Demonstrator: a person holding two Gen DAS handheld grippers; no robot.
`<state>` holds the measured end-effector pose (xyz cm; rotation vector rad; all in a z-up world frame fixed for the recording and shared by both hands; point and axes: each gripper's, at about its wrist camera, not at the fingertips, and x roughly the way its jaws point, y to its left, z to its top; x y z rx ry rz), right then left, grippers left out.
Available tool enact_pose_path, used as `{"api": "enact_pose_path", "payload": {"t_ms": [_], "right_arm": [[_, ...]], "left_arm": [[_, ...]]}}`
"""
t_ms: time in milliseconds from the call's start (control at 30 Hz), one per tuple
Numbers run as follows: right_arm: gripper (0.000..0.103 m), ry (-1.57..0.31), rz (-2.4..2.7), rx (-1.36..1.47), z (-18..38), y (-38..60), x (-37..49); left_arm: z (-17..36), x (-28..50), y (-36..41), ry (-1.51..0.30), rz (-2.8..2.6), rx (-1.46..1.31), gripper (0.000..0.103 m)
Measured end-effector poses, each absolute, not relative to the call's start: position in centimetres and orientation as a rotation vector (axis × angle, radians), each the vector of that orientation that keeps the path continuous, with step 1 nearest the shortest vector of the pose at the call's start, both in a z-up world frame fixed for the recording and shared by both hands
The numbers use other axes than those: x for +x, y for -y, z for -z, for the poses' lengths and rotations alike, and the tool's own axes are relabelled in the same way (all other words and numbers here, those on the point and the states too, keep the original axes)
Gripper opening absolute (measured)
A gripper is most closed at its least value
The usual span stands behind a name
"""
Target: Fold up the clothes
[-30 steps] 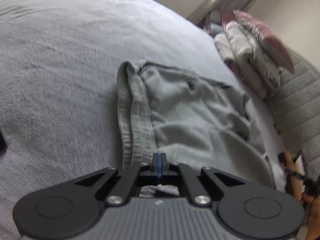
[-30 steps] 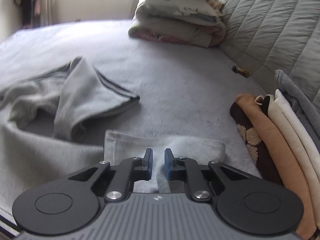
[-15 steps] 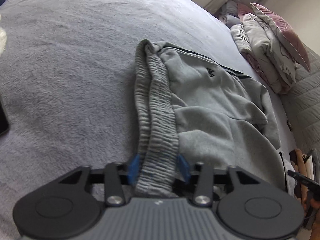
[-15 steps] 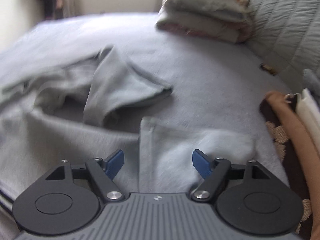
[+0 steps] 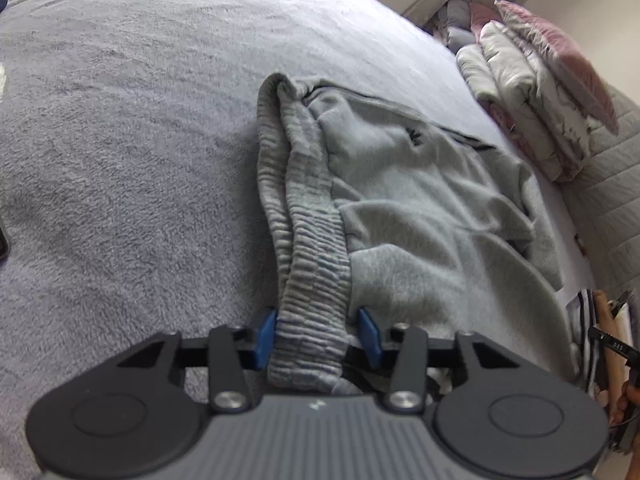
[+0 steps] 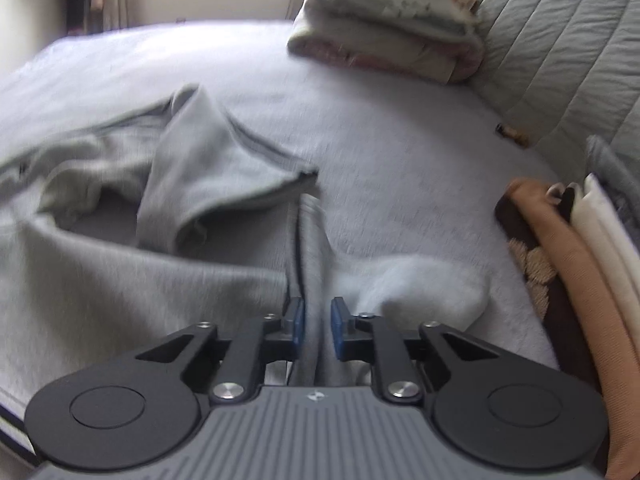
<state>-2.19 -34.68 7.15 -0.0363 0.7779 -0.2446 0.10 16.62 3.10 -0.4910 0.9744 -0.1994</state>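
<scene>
The left gripper (image 5: 316, 338) was closing around the grey sweatpants' (image 5: 400, 208) ribbed waistband (image 5: 310, 280); the right gripper (image 6: 317, 328) pinched a hem fold (image 6: 314, 272). Soft, limp fleece, probably best held by its edges.

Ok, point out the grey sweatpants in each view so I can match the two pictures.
Left wrist: grey sweatpants fill the centre, ribbed waistband running down into the gripper.
Right wrist: they spread across the left and centre, a fold running into the gripper.
Shared landmark: stacked folded bedding at the far end of the bed.
</scene>
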Motion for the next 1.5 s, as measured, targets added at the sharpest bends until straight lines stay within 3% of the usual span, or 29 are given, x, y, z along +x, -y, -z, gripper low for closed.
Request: {"api": "enact_pose_path", "payload": {"t_ms": [300,867,933,967,1133,1200,1267,1300,1400,1500], "right_arm": [[0.007,-0.657,0.287,0.011,-9.2,36.0,-2.9],[0.008,-0.674,0.314,0.049,-9.2,36.8,-3.3],[0.009,-0.661,0.315,0.054,-9.5,36.8,-3.5],[0.009,-0.651,0.321,0.06,-9.6,36.8,-3.6],[0.012,-0.62,0.339,0.11,-10.3,38.2,-4.5],[0.026,-0.642,0.317,0.133,-10.1,38.7,-4.6],[0.039,-0.67,0.296,0.152,-9.7,39.1,-4.7],[0.04,-0.685,0.289,0.157,-9.5,39.3,-4.7],[0.044,-0.686,0.277,0.14,-9.2,39.3,-4.8],[0.053,-0.709,0.189,0.014,-8.2,36.6,-4.4]], "left_arm": [[-4.3,-0.1,-16.9,-0.913,0.228,-0.527,0.039],[-4.3,-0.5,-17.3,-0.929,0.212,-0.519,0.039],[-4.7,-0.9,-17.8,-0.906,0.211,-0.525,0.033],[-4.7,-1.0,-18.1,-0.903,0.209,-0.531,0.022],[-3.7,-0.6,-19.2,-0.942,0.22,-0.564,0.02],[-3.6,-0.6,-19.1,-0.945,0.222,-0.568,0.023],[-3.6,-0.6,-18.8,-0.942,0.225,-0.569,0.035],[-3.7,-0.6,-18.6,-0.945,0.224,-0.567,0.04],[-3.9,-0.6,-18.1,-0.95,0.218,-0.544,0.043],[-3.8,-0.6,-17.4,-0.959,0.213,-0.501,0.057]]}}
